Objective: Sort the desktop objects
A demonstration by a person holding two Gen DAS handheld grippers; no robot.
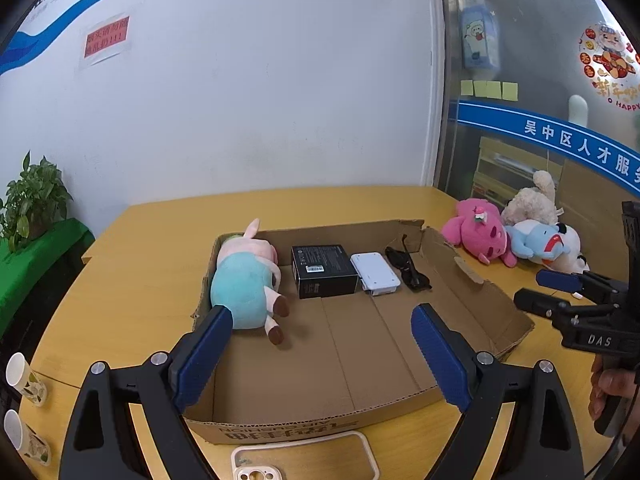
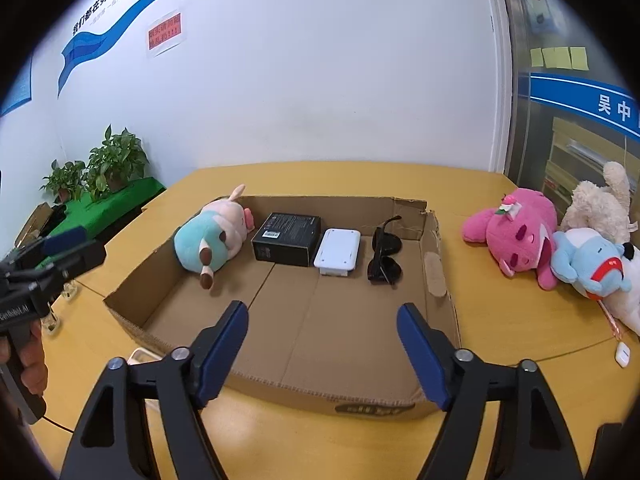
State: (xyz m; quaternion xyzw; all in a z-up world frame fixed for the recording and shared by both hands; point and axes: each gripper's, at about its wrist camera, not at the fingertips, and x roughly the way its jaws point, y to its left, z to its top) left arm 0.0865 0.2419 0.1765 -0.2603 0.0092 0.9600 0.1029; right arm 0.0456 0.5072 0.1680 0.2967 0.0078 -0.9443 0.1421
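Both tools wide, empty: left tool (image 1: pixel 322 354), right tool (image 2: pixel 322 346), over box (image 2: pixel 434 280) near edge. Pig (image 2: pixel 212 236), black case (image 2: pixel 286 238), white case (image 2: pixel 338 256), sunglasses (image 2: pixel 384 256) inside. Plush pile (image 2: pixel 516 240) outside, on surface (image 2: pixel 500 340). Risk: tool snags box wall, shifts box; soft plush slips from pinch.

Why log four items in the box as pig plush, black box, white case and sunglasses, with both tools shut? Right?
Items are right, tools are not. Each wrist view shows its own tool open: left tool, right tool, above the box and holding nothing.
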